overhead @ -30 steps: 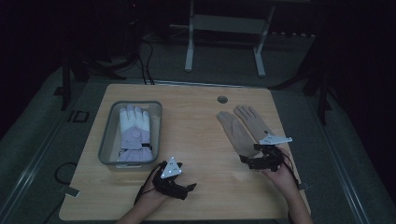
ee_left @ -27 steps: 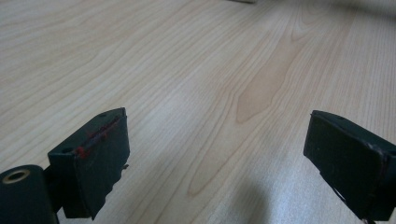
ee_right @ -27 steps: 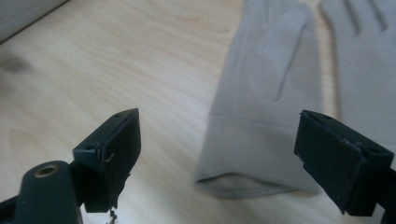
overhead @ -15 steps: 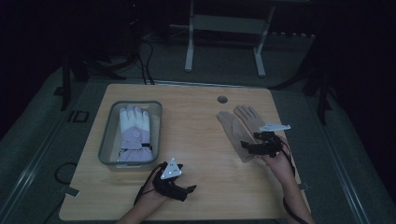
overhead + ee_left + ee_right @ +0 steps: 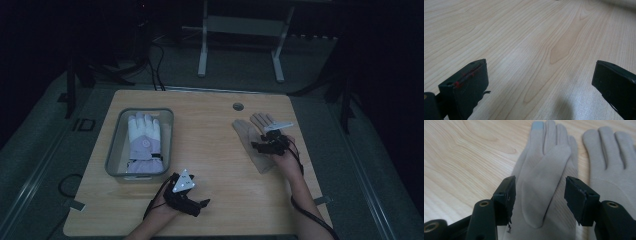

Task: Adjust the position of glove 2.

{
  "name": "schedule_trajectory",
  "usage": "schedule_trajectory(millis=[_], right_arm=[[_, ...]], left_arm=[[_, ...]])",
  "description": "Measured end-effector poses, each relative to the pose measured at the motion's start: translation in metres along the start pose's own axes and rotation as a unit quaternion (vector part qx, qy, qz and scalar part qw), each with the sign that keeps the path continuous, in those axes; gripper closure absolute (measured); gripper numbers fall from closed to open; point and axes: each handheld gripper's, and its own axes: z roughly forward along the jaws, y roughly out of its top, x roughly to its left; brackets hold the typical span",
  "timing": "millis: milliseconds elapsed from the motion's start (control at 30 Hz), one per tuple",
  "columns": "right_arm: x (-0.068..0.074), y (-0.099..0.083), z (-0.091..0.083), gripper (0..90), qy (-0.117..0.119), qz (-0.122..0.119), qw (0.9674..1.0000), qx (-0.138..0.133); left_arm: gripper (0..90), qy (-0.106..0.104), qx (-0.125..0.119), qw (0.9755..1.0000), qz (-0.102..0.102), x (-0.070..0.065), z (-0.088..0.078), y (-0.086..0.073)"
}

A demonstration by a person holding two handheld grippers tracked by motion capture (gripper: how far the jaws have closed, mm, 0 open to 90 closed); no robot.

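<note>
Two beige gloves (image 5: 255, 145) lie flat and side by side on the wooden surface (image 5: 210, 150) at about three o'clock from its centre, fingers pointing to twelve o'clock; in the right gripper view the nearer glove (image 5: 544, 170) has its thumb folded across the palm and a pale blue fingertip, with the second glove (image 5: 614, 160) just beside it, a thin strip of wood between them; the right hand-held gripper (image 5: 267, 146) hovers over the nearer glove with its jaws moderately parted, one on each side of the folded thumb, and whether they touch the fabric I cannot tell; the left hand-held gripper (image 5: 192, 202) sits low at six o'clock near the front edge, jaws spread wide over bare wood; a clear bin (image 5: 116, 150) stands at nine o'clock, holding a white and lilac glove (image 5: 142, 142), its near rim close to the left hand-held gripper; the middle of the surface is open wood between bin and gloves; a small round grommet (image 5: 238, 106) sits near the far edge.
</note>
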Motion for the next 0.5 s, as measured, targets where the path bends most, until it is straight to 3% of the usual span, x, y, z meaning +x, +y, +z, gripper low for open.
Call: schedule_trajectory(millis=[133,267,367,500], right_arm=[[-0.003,0.000,0.011,44.5,-0.006,-0.010,0.9999,0.009],[-0.007,-0.001,0.020,46.3,-0.007,-0.005,0.9997,0.022],[-0.006,-0.001,0.020,54.0,-0.009,-0.009,0.9996,0.024],[0.001,-0.001,0.019,72.2,-0.013,-0.009,0.9996,0.024]], left_arm=[[1.0,-0.004,0.000,1.0000,-0.003,0.001,0.000,0.000],[1.0,-0.005,0.000,1.0000,-0.005,0.002,0.000,0.000],[1.0,-0.007,0.001,1.0000,-0.005,0.001,0.000,0.000],[1.0,-0.008,0.002,0.9999,-0.007,0.001,0.000,0.000]])
